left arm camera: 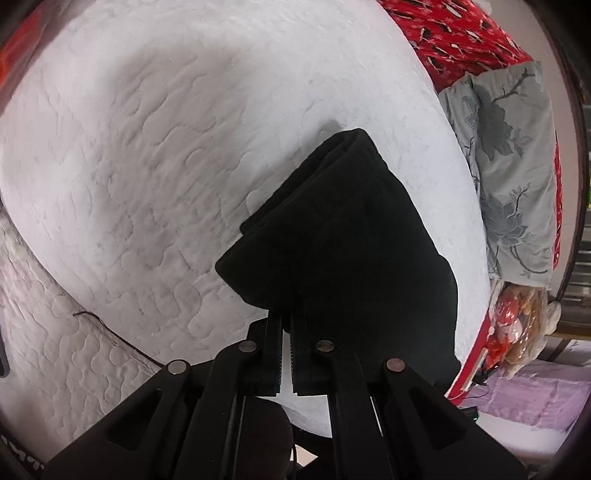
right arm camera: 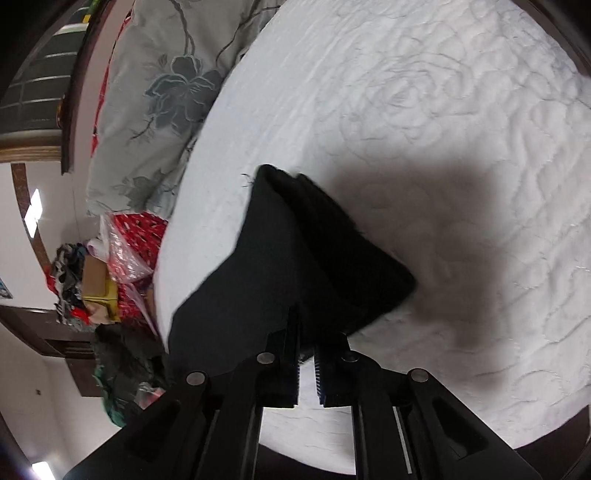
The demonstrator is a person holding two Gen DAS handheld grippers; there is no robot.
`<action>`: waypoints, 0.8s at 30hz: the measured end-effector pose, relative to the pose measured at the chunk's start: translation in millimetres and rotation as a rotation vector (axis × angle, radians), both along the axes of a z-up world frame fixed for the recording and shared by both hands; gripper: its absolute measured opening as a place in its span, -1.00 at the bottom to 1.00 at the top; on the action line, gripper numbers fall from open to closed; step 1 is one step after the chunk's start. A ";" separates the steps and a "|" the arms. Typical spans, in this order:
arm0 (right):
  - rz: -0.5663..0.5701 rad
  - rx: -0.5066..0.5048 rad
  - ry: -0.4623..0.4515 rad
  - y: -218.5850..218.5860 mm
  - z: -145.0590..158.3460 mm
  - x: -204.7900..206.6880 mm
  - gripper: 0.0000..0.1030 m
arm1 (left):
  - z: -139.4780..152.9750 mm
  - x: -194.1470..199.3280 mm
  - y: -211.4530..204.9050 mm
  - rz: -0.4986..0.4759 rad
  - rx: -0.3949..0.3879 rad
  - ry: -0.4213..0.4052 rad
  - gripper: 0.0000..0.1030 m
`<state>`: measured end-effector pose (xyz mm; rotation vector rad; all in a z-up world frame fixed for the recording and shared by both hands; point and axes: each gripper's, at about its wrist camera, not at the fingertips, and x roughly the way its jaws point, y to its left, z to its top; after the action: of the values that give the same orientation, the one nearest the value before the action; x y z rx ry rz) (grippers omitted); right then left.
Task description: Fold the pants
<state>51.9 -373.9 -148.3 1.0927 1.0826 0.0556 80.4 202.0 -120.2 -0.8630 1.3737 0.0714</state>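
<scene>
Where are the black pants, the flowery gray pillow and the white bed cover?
black pants [left arm camera: 351, 236], left wrist view, middle of the folded bundle.
flowery gray pillow [right arm camera: 162, 88], right wrist view, on the big dark flower.
white bed cover [left arm camera: 147, 147], left wrist view, bare quilted part.

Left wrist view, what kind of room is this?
Most likely a bedroom: a white quilted mattress, a grey floral pillow at its edge, and red patterned bedding beyond it.

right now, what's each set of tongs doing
left tongs: shut on the black pants
right tongs: nearly closed, pinching the black pants' edge
</scene>
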 end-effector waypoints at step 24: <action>0.006 -0.193 -0.113 -38.0 49.9 29.7 0.14 | 56.4 67.3 -5.1 -0.161 0.173 -0.104 -0.16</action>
<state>81.5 -411.9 -98.4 0.9018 0.9687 0.0173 147.7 196.8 -63.9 -0.6023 1.3143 0.0202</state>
